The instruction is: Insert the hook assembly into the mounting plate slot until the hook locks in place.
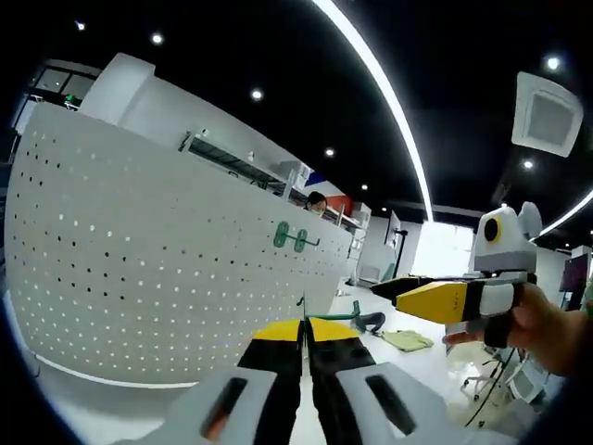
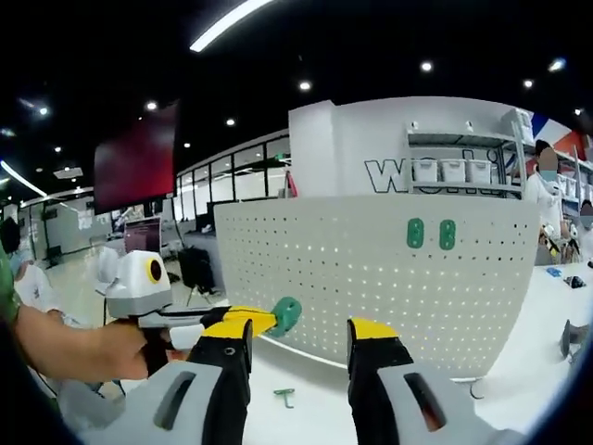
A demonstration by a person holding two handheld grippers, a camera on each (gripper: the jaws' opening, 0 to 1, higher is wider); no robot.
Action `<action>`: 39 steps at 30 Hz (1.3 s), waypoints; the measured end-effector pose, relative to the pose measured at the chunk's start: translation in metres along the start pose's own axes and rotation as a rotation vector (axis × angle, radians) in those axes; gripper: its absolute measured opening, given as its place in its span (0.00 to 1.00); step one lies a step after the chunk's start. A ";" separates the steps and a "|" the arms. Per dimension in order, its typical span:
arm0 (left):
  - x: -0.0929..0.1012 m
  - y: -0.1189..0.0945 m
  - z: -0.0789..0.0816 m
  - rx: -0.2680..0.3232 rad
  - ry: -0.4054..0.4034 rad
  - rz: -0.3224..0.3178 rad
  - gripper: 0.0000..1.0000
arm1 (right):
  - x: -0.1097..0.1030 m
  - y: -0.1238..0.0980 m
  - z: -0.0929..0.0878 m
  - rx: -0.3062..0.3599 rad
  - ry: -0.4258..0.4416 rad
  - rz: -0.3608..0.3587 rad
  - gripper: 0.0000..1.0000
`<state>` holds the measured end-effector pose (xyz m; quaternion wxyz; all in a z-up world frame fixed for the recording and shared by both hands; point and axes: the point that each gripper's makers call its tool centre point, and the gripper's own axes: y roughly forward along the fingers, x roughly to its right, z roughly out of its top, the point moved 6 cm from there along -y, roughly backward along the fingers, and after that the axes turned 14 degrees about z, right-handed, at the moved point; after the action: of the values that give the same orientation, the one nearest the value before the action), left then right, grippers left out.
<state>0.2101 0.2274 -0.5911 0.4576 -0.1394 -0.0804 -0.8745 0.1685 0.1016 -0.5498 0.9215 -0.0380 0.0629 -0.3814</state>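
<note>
A green plastic hook assembly (image 2: 284, 315) is pinched in the left gripper (image 2: 243, 322), its rounded end pointing toward the upright white perforated mounting plate (image 2: 371, 269). Two green oval hook pieces (image 2: 431, 234) already sit side by side near the plate's top edge. One more small green hook (image 2: 284, 397) lies flat on the white table (image 2: 306, 380) before the plate. The right gripper (image 2: 301, 348) stands open, holding nothing.

In the left gripper view, the left gripper (image 1: 304, 326) has its jaws pressed together.
</note>
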 end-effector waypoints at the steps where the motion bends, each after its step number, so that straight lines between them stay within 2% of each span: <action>1: 0.002 -0.001 0.001 0.008 -0.007 -0.006 0.02 | 0.000 0.000 0.000 0.003 0.008 -0.001 0.39; 9: 0.013 -0.003 0.009 0.053 -0.007 -0.026 0.02 | 0.001 0.002 0.007 0.061 0.094 0.011 0.32; 17: 0.025 -0.005 0.018 0.098 -0.002 -0.044 0.02 | -0.003 0.006 0.014 0.100 0.140 0.029 0.27; 39: 0.040 -0.015 0.032 0.171 0.082 -0.057 0.02 | -0.011 0.006 0.021 0.157 0.264 0.079 0.14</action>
<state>0.1814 0.2140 -0.5484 0.4455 -0.0616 -0.1398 -0.8822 0.1679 0.1137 -0.5286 0.9197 0.0870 0.1549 -0.3501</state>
